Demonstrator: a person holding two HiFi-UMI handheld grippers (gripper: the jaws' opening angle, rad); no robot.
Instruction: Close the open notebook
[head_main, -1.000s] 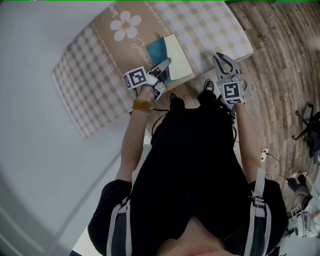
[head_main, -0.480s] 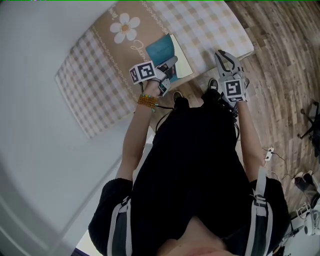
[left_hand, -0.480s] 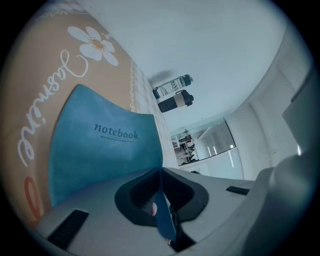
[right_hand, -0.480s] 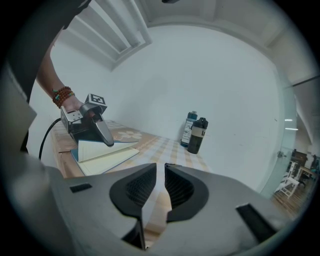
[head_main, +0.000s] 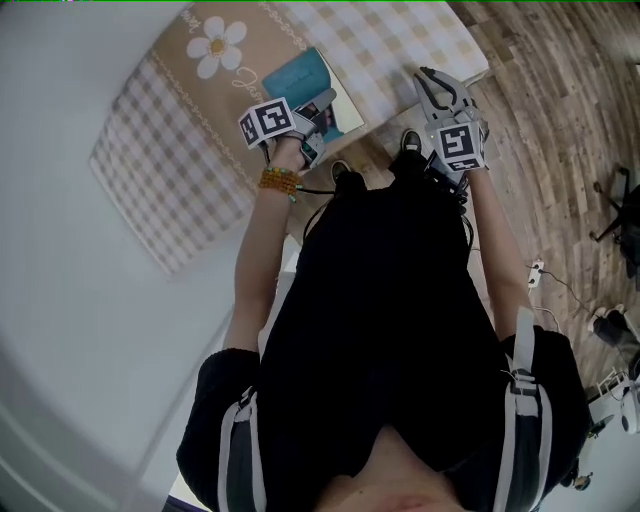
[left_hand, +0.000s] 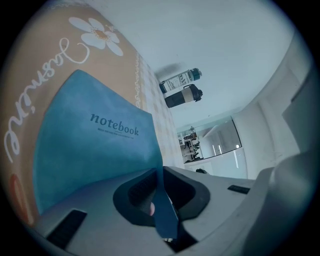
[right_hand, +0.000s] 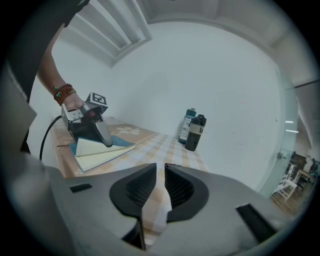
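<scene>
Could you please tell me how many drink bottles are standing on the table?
2. A tall labelled bottle with a teal cap stands at the far end of the checked tablecloth; a shorter dark bottle stands just beside it. Others may be hidden.

We're looking at a teal-blue notebook (left_hand: 95, 150) with darker lettering and cream pages. The tablecloth (head_main: 150, 190) is beige-and-white check plus a tan band with a white daisy (head_main: 218, 45). Brown wood-plank floor (head_main: 560, 110), pale grey wall (right_hand: 210, 75), orange and yellow beaded bracelet (head_main: 278, 180).
</scene>
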